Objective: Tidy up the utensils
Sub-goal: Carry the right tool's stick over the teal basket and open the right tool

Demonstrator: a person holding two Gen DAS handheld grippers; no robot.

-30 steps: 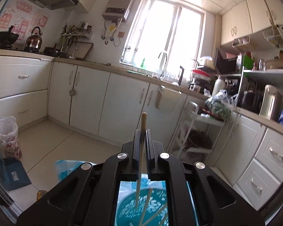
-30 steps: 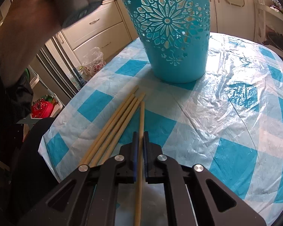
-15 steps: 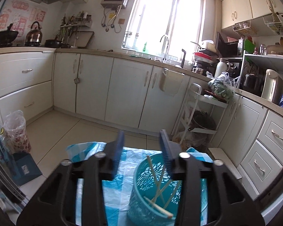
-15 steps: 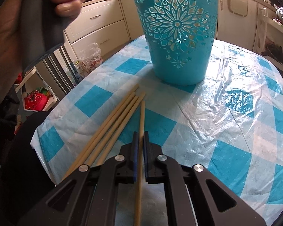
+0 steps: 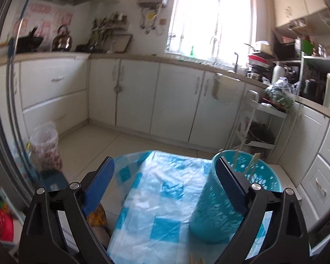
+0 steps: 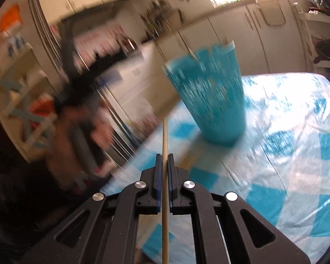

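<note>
A teal cut-out utensil holder [image 5: 217, 209] stands on the blue-and-white checked tablecloth [image 5: 160, 198], with several wooden chopsticks [image 5: 254, 160] leaning inside. My left gripper [image 5: 165, 169] is open and empty, above the table just left of the holder. My right gripper [image 6: 162, 162] is shut on one wooden chopstick [image 6: 164, 140], lifted off the table and pointing left of the holder [image 6: 211, 96]. More chopsticks [image 6: 190, 158] lie blurred on the cloth in front of the holder; their tips show in the left wrist view [image 5: 197, 259].
The table's edge [image 6: 129, 162] runs close on the left of the right gripper, with the person's arm [image 6: 77, 145] beyond it. White kitchen cabinets [image 5: 173, 101] and a wire rack [image 5: 259, 129] stand behind the table.
My left gripper let its chopstick drop into the holder, opened wide and moved back and left. My right gripper lifted its chopstick off the table; the view is blurred from motion.
</note>
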